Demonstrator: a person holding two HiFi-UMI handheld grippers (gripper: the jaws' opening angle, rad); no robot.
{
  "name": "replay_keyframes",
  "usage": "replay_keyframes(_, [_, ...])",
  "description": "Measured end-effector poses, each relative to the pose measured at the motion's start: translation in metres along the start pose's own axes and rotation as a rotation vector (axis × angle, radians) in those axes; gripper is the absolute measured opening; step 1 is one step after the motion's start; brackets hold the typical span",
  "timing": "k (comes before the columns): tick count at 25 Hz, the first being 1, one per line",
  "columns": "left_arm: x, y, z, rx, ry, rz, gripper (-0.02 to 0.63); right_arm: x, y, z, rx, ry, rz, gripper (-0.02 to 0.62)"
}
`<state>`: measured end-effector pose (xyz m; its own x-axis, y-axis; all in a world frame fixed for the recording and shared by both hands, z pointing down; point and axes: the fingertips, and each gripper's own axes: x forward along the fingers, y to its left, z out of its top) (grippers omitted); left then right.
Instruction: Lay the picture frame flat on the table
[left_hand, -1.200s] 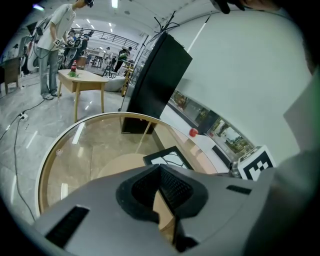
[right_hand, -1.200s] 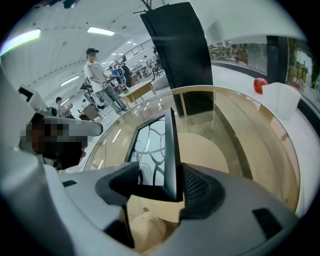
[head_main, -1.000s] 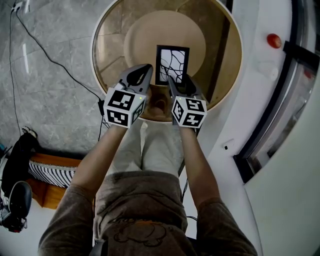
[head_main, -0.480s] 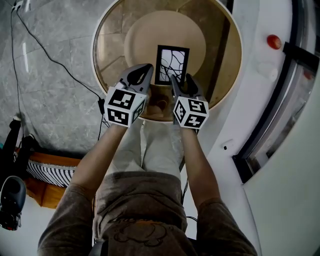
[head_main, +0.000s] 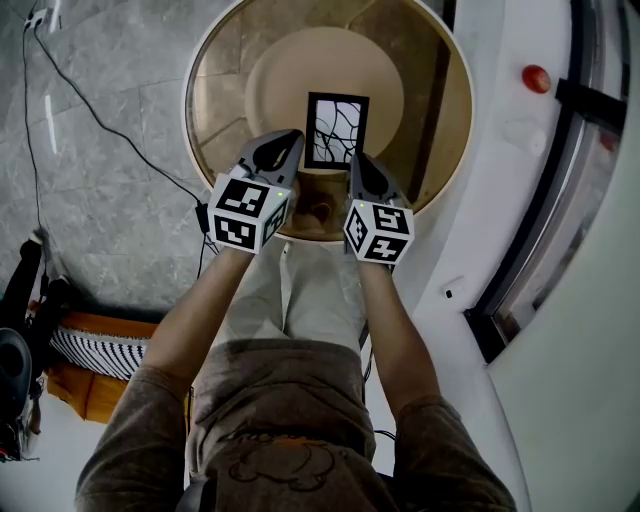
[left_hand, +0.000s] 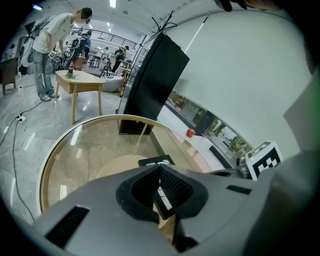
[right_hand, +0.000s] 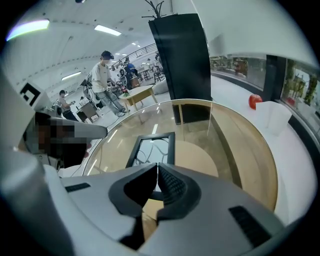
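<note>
The black picture frame (head_main: 335, 130) with a line drawing lies flat on the round glass table (head_main: 215, 150), near its front edge. In the right gripper view the picture frame (right_hand: 152, 147) shows just beyond the jaw tips. My right gripper (head_main: 357, 160) hovers at the frame's near right corner. Its jaws have just been closing and now meet with nothing between them (right_hand: 158, 167). My left gripper (head_main: 292, 137) sits beside the frame's left edge, its tips together (left_hand: 160, 167). Part of the picture frame (left_hand: 156, 161) shows past them.
A round wooden base (head_main: 290, 70) shows under the glass. A red ball (head_main: 535, 77) rests on the white ledge to the right. A tall black panel (right_hand: 182, 55) stands beyond the table. A cable (head_main: 100, 110) runs over the tiled floor at left. People stand far off.
My right gripper's jaws, spread wide at the frame's near right corner before, have come together and lifted slightly. The frame and left gripper have kept their places.
</note>
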<state>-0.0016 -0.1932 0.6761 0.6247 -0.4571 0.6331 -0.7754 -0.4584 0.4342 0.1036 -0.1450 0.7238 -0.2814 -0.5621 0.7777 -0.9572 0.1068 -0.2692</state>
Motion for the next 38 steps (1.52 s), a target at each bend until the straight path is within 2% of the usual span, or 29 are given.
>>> replay_keyframes(8, [-0.031,-0.017,0.003,0.0,0.02,0.009,0.018,-0.038,0.023,0.011,-0.013,-0.006,0.044,0.018])
replay_keyframes(17, [-0.095,-0.051,0.033,0.02,0.007,0.009,0.018,-0.107,0.048,0.053,0.002,-0.072,0.051,0.018])
replay_keyframes(28, [-0.174,-0.096,0.086,0.049,-0.052,0.006,0.018,-0.199,0.087,0.096,0.014,-0.161,0.07,0.018])
replay_keyframes(38, [-0.227,-0.145,0.102,0.107,-0.096,-0.004,0.018,-0.271,0.102,0.12,0.026,-0.248,0.115,0.02])
